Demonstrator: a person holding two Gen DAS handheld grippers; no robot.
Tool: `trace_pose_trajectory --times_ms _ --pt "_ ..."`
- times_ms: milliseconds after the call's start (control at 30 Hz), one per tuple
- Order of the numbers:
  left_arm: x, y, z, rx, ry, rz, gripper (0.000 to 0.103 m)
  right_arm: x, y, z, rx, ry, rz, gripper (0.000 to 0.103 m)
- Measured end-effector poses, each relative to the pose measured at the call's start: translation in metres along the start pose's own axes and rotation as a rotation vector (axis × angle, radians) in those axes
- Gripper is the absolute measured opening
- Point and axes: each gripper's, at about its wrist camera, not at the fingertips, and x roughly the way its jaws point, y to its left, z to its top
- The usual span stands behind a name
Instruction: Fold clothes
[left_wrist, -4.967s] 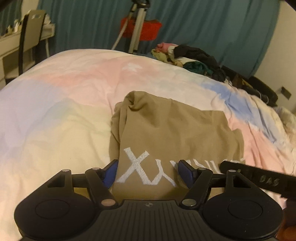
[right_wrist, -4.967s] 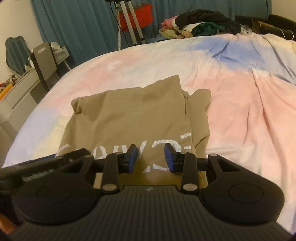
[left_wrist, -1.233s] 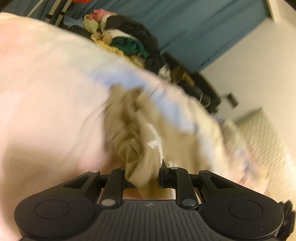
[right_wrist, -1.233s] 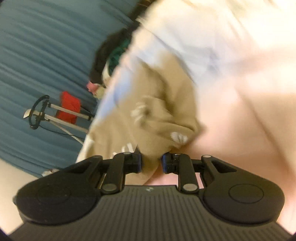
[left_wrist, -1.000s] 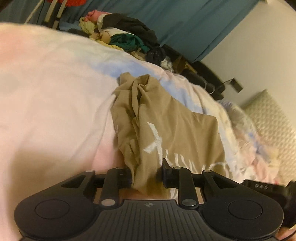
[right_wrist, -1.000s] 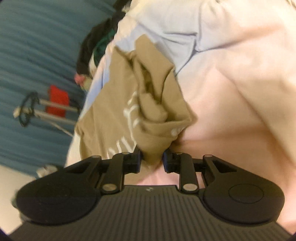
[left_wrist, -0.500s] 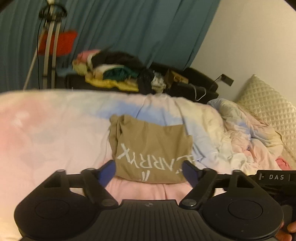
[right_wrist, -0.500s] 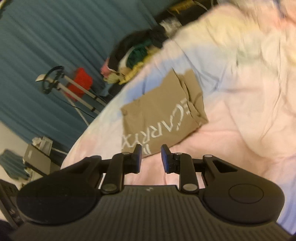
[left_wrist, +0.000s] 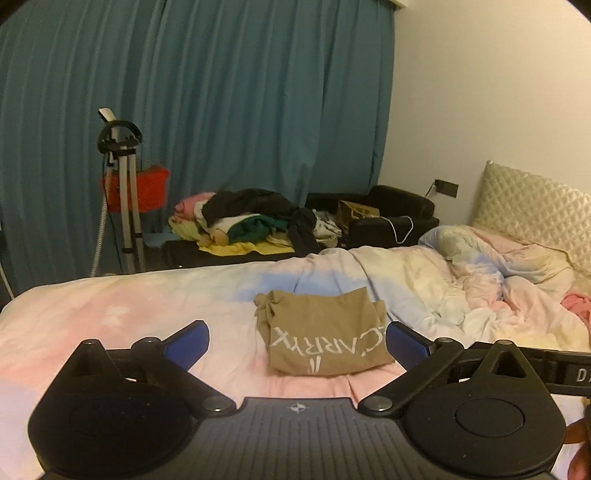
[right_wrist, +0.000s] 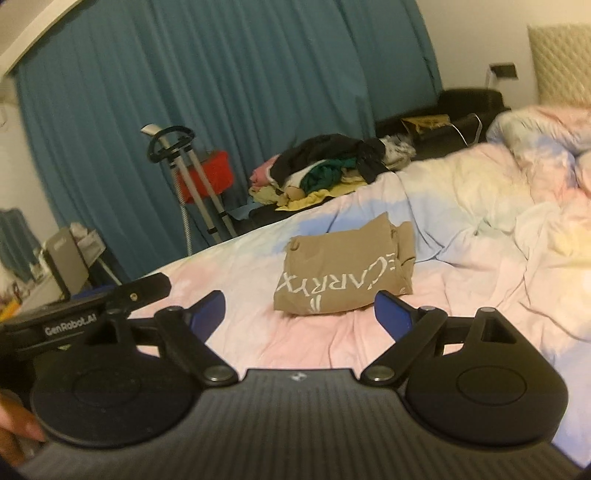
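The tan shirt (left_wrist: 322, 334) lies folded into a compact rectangle on the pastel duvet (left_wrist: 110, 310), white lettering facing up, with bunched fabric along its far-left edge in my left view. It sits toward the middle of the bed, just short of where the duvet heaps into rumpled folds near the quilted headboard (left_wrist: 535, 206).

My left gripper (left_wrist: 297, 341) hangs above and well back from the shirt, its jaws opening to their widest, blue pads spread, nothing between them but the view of the bedding. My right gripper (right_wrist: 299, 308) is in the same way — jaws opening wide, empty, apart from the shirt, which I see ahead of it and slightly tilted. Each gripper's body shows at the edge of the other's view, so they are side by side.

Beyond the bed, a pile of mixed clothes (left_wrist: 251, 225) rests on a low dark surface against the teal curtain (left_wrist: 221, 110). A tripod (left_wrist: 122, 199) stands left of the pile, with something red (left_wrist: 147, 188) behind it.
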Motion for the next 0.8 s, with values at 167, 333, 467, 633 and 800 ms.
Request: trace_pose_trajectory --times_ms 167,333,467,633,800 --pt "-0.029 0.003 -0.025 -0.009 -0.040 0.023 0.103 -0.009 0.016 -0.023 -0.074 -0.056 -0.013 0.089" --pt "-0.048 0.010 -0.039 0.002 -0.069 0.043 0.103 -0.009 0.026 -0.041 -0.089 -0.084 -0.019 0.089" --pt "-0.054 0.018 -0.051 0.013 -0.081 0.053 0.103 -0.003 0.029 -0.053 -0.085 -0.077 -0.019 0.089" --pt "-0.055 0.033 -0.068 -0.027 -0.063 0.044 0.103 0.005 0.033 -0.068 -0.106 -0.064 -0.037 0.089" --pt "-0.055 0.040 -0.076 -0.017 -0.073 0.067 0.103 0.003 0.040 -0.076 -0.138 -0.113 -0.073 0.089"
